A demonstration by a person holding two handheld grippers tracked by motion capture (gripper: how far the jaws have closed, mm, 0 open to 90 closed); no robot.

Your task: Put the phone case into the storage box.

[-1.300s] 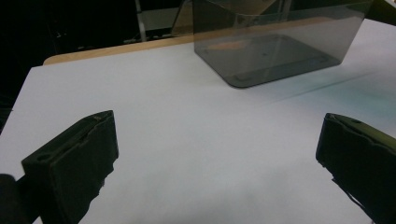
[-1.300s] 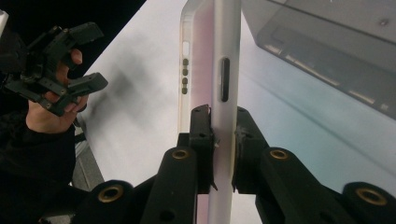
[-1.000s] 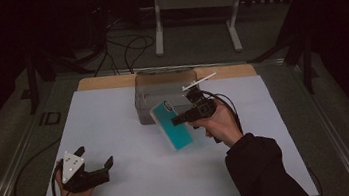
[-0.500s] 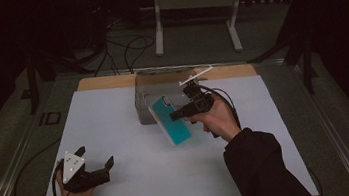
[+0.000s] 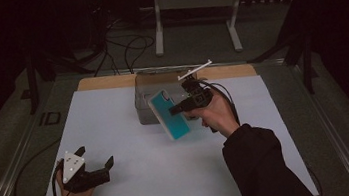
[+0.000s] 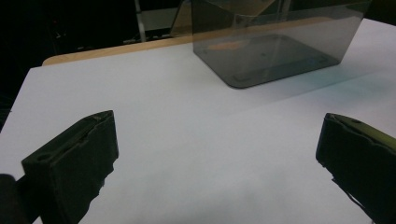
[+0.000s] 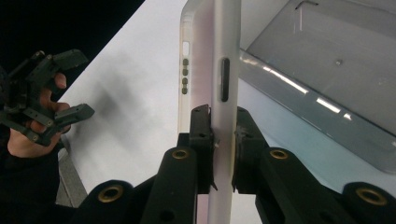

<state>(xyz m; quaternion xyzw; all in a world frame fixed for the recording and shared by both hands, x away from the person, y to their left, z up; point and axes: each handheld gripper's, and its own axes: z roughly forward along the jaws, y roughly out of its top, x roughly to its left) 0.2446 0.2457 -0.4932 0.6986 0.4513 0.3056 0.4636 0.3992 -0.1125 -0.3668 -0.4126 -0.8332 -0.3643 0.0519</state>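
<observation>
High view is showing us working over the white table sheet point(image 5: 131, 133), with the grey translucent bin point(image 5: 144, 94) standing just beyond the right gripper point(image 5: 176, 109). We are pinching a teal phone case point(image 5: 169, 114) edge-on in that gripper, its jaws pressed against both faces near one end. The case is hanging tilted in the air, raised off the sheet, just in front of the bin's near wall and not yet over its opening. We are resting the left gripper point(image 5: 95, 158) on the sheet, well apart from the case, its jaws spread wide and holding nothing. We are judging the pickup as done; carrying the case over the rim, lowering it inside and releasing it are remaining.
</observation>
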